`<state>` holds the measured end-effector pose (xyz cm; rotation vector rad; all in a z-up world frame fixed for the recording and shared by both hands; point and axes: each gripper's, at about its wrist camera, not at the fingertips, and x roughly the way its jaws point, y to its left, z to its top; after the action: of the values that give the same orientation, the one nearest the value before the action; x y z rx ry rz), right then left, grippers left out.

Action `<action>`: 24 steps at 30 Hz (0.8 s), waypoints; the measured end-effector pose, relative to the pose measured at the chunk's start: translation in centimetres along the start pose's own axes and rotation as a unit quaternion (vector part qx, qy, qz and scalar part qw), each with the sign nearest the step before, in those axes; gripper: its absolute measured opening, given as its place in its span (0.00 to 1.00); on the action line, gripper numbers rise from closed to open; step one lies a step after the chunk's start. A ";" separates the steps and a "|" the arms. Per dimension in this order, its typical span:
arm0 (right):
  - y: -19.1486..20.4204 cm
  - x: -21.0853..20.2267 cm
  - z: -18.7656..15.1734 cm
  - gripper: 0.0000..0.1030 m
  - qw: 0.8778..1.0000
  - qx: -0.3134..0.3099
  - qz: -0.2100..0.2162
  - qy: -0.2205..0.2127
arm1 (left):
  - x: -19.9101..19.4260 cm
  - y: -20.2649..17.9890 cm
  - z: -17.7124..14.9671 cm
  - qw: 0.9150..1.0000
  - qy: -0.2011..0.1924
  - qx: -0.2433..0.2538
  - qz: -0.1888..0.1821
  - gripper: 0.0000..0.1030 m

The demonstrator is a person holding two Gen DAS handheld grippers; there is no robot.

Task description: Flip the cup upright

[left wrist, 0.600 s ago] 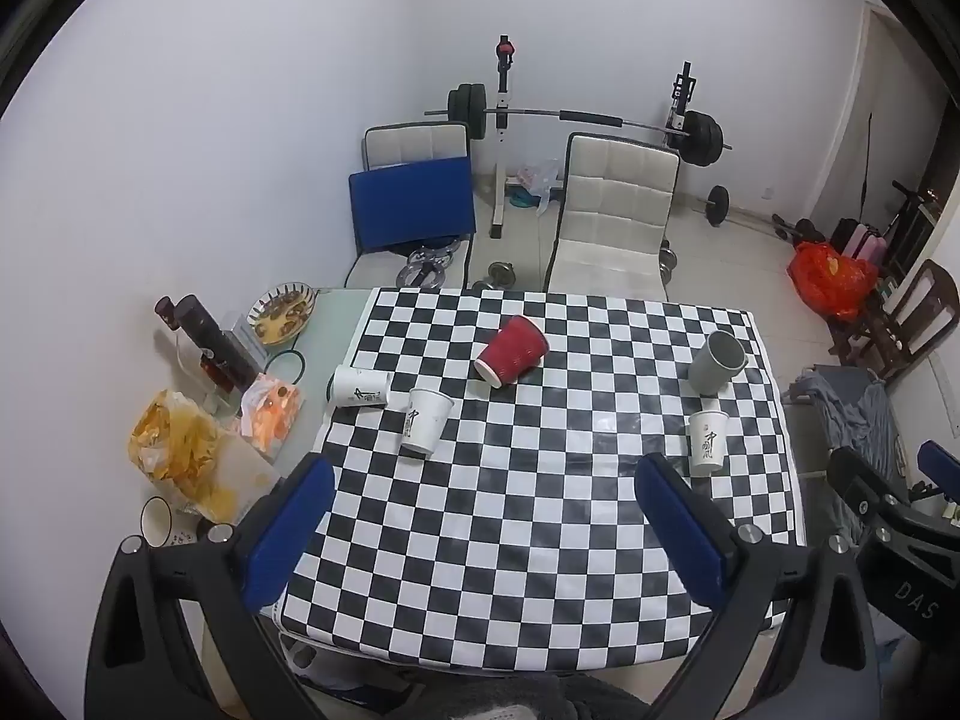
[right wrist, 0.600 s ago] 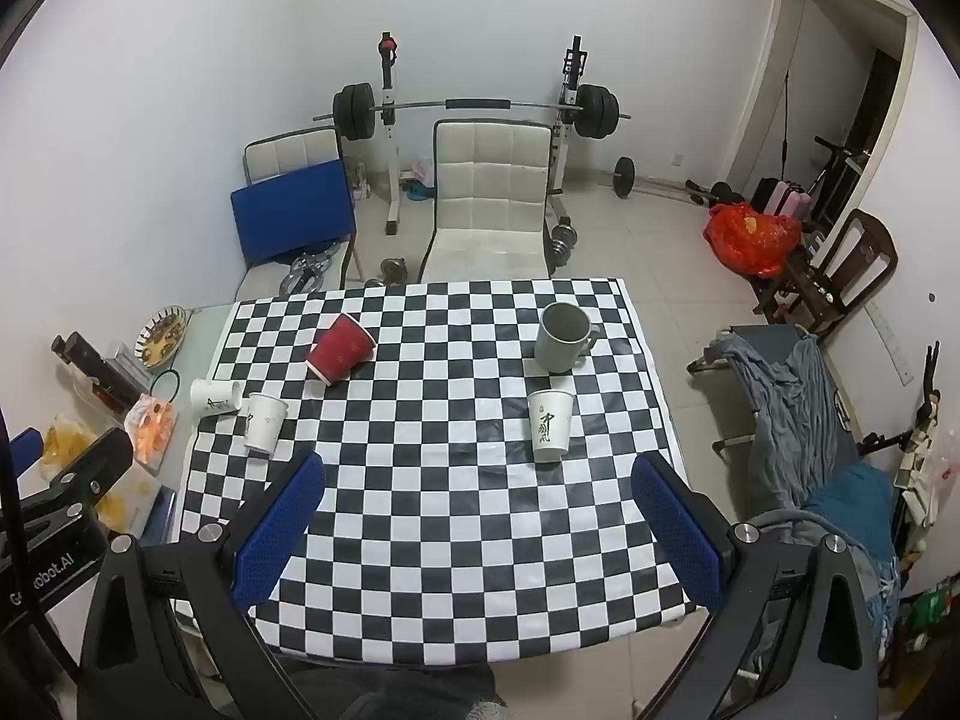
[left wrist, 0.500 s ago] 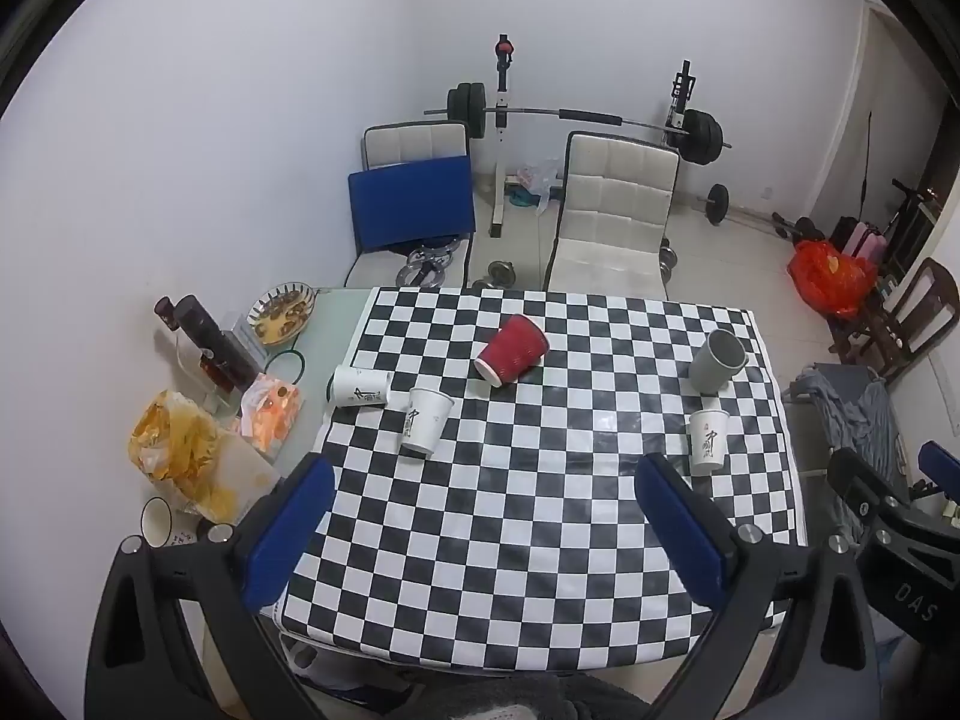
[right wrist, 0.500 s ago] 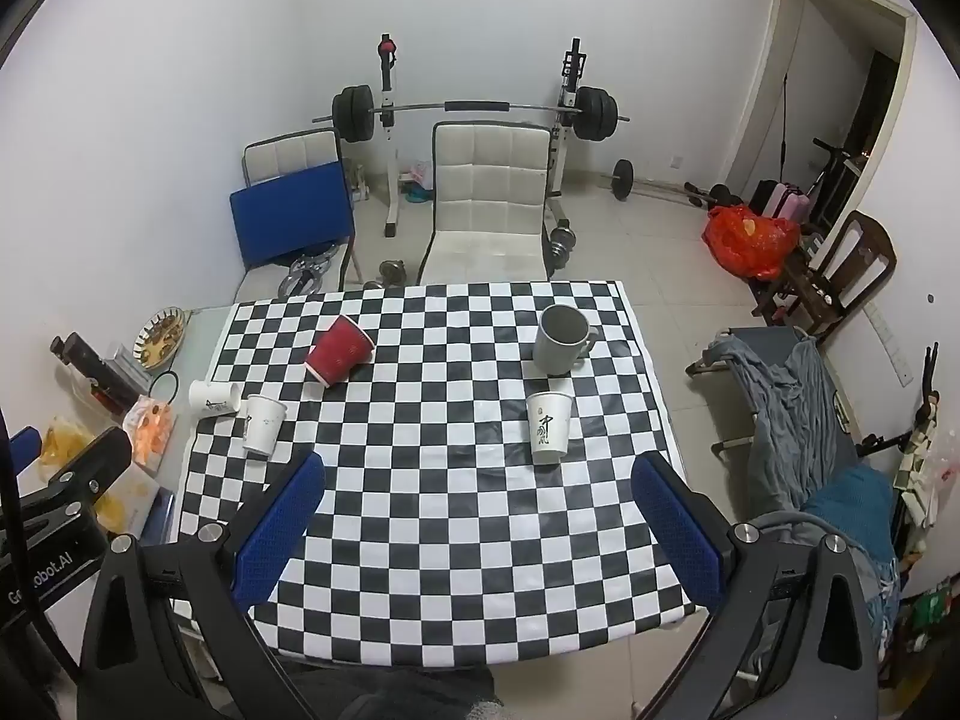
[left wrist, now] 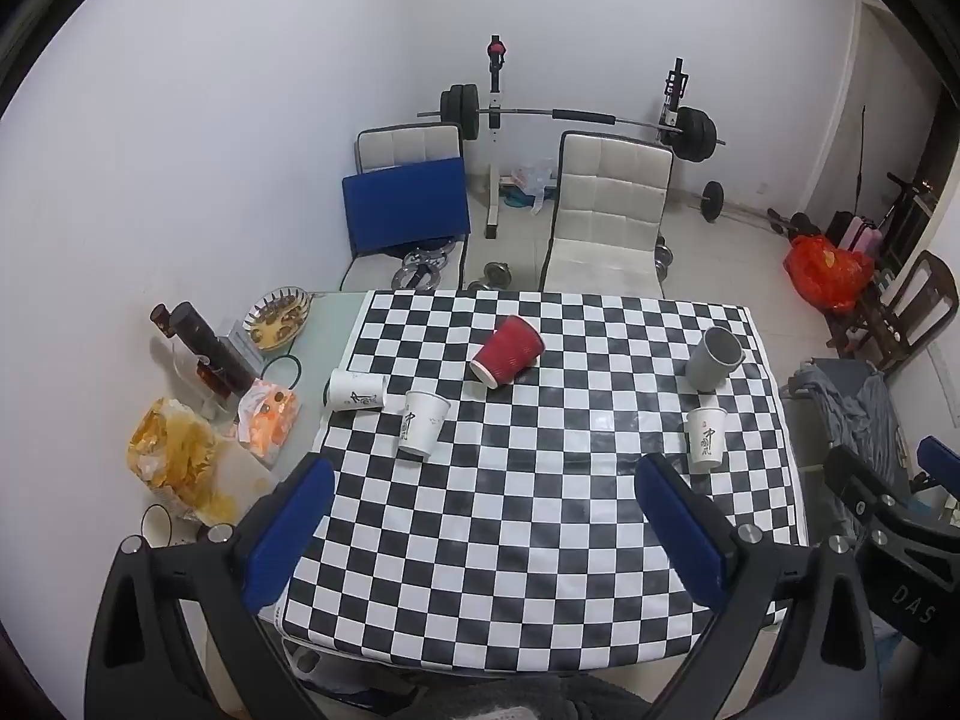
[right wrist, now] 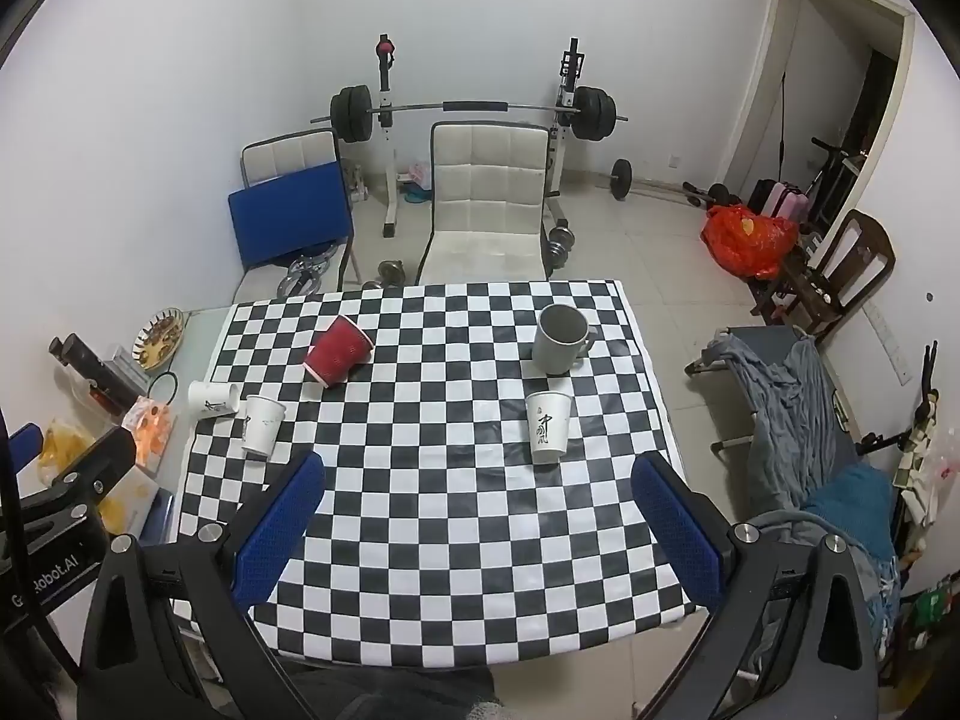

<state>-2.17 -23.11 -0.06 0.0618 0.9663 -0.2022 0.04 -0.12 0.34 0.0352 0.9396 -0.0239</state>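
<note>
Above the checkered worktop [left wrist: 540,540], both claws, left claw [left wrist: 489,516] and right claw [right wrist: 480,516], hung wide open and empty, with white paper cups [left wrist: 423,423], a grey mug [left wrist: 714,357] and snack bags [left wrist: 180,462] around the tipped red cup [left wrist: 507,351].

I see my left gripper [left wrist: 483,528] and right gripper [right wrist: 480,525] alike: matte black triangular frames with cut-outs, silver screws near the knuckles, and blue textured pads lining the fingers [right wrist: 675,531].

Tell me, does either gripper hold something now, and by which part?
Nothing is held. The left gripper and the right gripper are both open above the checkered table, away from every cup.
</note>
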 end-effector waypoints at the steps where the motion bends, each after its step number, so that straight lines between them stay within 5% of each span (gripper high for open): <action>1: -0.1 0.0 0.0 1.00 1.000 0.000 -0.001 0.000 | 0.0 0.0 0.0 1.000 0.000 0.000 0.000 1.00; 24: -0.4 -0.6 0.0 1.00 1.000 0.000 -0.001 -0.006 | -0.1 -0.5 0.4 1.000 -0.004 0.001 0.001 1.00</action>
<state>-2.59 -23.43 0.49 0.0595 0.9547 -0.2038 0.24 -0.65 0.63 0.0366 0.9319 -0.0234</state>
